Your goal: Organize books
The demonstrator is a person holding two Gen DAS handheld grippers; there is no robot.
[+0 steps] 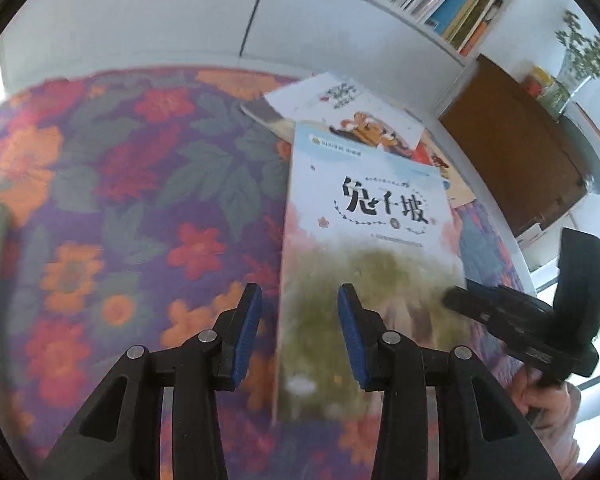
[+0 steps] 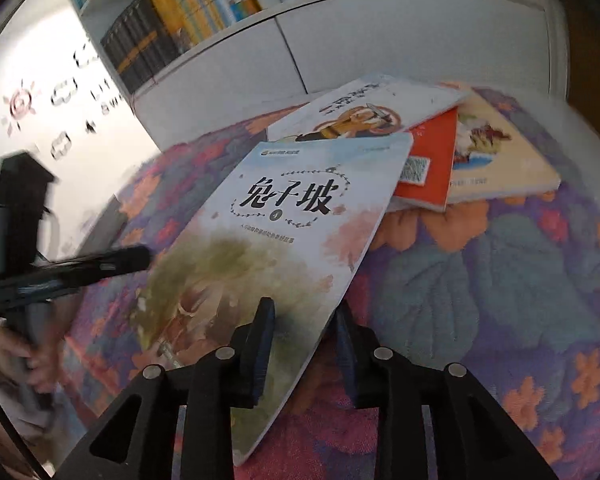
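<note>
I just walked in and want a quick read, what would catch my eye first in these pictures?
First the big pale book with bold black characters, lying tilted across a loud floral cloth, its near edge between the right gripper's pads. Behind it a loose pile of books, one red, sits below a packed white bookshelf. The left gripper hangs open at the book's left edge.

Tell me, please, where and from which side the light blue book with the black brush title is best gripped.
Grip the light blue book at its near right edge, coming from the right gripper side. That edge already lies between the gripper's fingers and looks lifted off the floral cloth, while its far end overlaps the pile of books, so a thin pinch there probably works best.
</note>
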